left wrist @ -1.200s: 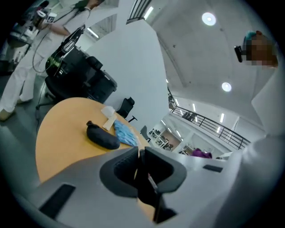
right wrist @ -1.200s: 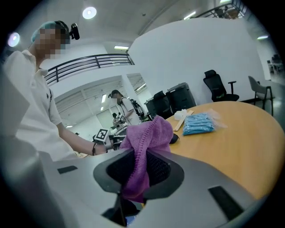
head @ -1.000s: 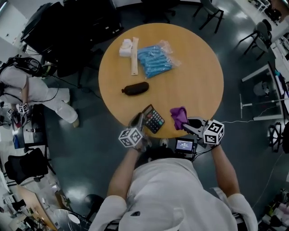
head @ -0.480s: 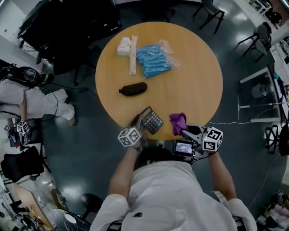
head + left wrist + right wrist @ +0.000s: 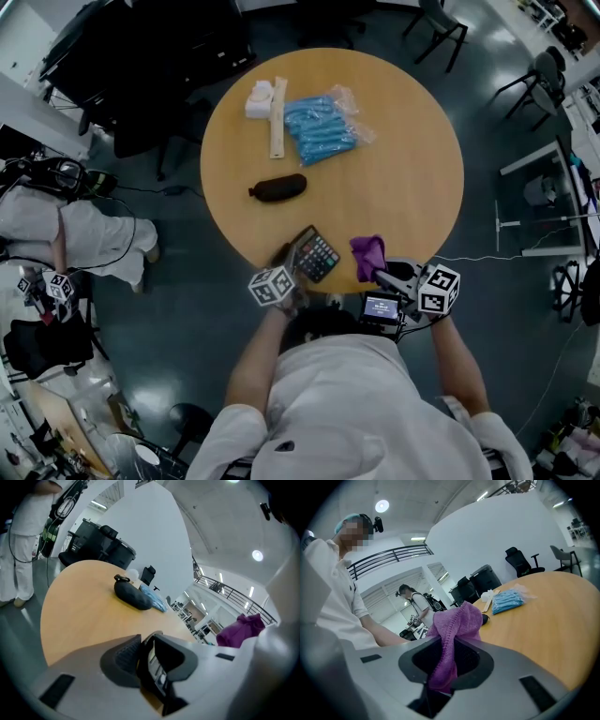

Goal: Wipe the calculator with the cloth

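The left gripper (image 5: 285, 258) is reaching over the near rim of the round table (image 5: 412, 178). Its jaws are opening around the calculator (image 5: 317, 253). The left gripper view is showing the calculator's edge standing between the ribbed dark pads, with a thin dark gap on one side. The calculator is a flat black slab with rows of small keys, lying aslant just inside the table's near edge.

Just to its right, the right gripper (image 5: 382, 272) is pinching the cloth (image 5: 367, 249) with its jaws narrow. The cloth is a soft purple knit, bunching above the pads and hanging down between them. Cloth and calculator are sitting near each other but apart.

The tabletop is smooth, pale wood, and its right half is lying bare, giving wide room to move. Toward the middle, a dark oblong pouch (image 5: 278, 186) is resting alone. Farther off, a crinkled clear packet of blue items (image 5: 321, 127) is lying beside a slim wooden strip (image 5: 277, 117) and a small white lump (image 5: 259, 97).

Glossy dark floor is ringing the table, with a chair (image 5: 441, 23) standing beyond the far rim.
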A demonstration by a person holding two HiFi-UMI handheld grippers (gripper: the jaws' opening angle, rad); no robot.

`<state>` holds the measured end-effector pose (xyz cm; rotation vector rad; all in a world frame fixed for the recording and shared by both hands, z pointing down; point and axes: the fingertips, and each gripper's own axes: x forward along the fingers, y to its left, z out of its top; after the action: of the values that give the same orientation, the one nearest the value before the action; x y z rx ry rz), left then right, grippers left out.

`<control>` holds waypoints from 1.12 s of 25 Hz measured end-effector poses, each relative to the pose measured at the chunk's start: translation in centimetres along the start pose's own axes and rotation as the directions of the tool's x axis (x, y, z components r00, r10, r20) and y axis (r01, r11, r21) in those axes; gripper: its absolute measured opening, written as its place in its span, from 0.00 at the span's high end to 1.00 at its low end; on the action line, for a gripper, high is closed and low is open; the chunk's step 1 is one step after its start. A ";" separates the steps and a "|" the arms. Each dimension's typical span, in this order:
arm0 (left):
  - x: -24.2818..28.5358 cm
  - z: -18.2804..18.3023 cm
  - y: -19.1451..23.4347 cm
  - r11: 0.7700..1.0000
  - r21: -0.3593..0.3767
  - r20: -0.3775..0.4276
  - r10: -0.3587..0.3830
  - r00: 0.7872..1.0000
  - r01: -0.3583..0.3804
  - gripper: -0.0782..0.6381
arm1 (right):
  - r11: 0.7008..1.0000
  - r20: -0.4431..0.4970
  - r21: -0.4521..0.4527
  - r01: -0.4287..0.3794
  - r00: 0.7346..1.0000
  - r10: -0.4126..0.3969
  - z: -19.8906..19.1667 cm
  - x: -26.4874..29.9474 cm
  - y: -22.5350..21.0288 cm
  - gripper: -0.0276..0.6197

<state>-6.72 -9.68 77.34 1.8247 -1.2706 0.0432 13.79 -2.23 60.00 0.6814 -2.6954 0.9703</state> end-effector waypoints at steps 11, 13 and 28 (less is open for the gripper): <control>-0.3 -0.5 1.3 0.972 0.157 -0.087 0.188 0.978 -0.173 0.74 | 1.000 0.001 0.004 0.014 1.000 -0.014 -0.4 0.5 -0.2 0.84; -0.5 -0.5 1.8 0.963 0.174 -0.090 0.223 0.971 -0.205 0.73 | 1.000 0.005 0.004 0.015 1.000 -0.015 -0.4 0.6 -0.2 0.84; -5.0 4.7 2.0 0.924 0.217 0.070 0.307 0.949 -0.315 0.72 | 0.997 0.055 0.010 0.081 0.995 -0.082 0.3 -0.5 -1.1 0.84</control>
<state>-12.65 -9.34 73.41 1.7984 -1.6269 0.3460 14.78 -2.93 60.21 0.8249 -2.6892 0.9558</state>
